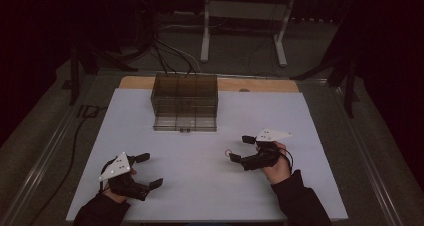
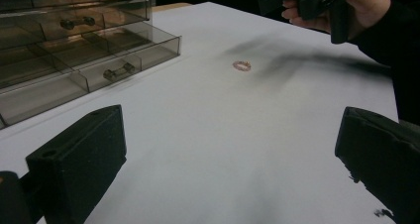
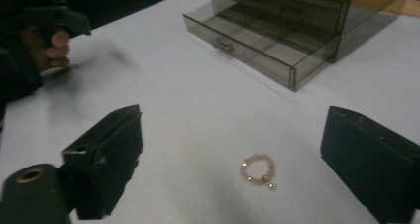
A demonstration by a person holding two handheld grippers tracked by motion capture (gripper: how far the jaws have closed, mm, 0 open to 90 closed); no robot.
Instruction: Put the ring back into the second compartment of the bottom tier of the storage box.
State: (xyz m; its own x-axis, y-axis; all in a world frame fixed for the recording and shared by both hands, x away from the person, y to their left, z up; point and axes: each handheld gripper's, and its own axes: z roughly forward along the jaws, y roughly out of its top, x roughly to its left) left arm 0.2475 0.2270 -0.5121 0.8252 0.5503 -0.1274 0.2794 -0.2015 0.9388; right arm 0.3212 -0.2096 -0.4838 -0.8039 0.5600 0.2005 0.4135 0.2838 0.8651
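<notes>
A small pink bead bracelet with gold beads [image 3: 257,171] lies flat on the white table [image 1: 200,151]. My right gripper [image 1: 240,148] is open and hovers just behind the bracelet [image 1: 228,153], which lies between its wide-apart jaws in the right gripper view, untouched. My left gripper [image 1: 149,170] is open near the front left of the table, with nothing between its jaws, and is far from the bracelet [image 2: 241,65]. A smoky clear drawer box [image 1: 185,103] stands at the back, its bottom drawer [image 3: 257,50] pulled out.
The drawer box holds several drawers with small metal handles [image 2: 119,71]. A wooden strip [image 1: 260,84] runs along the table's far edge. Cables [image 1: 170,56] and a white stand [image 1: 242,16] are on the floor beyond.
</notes>
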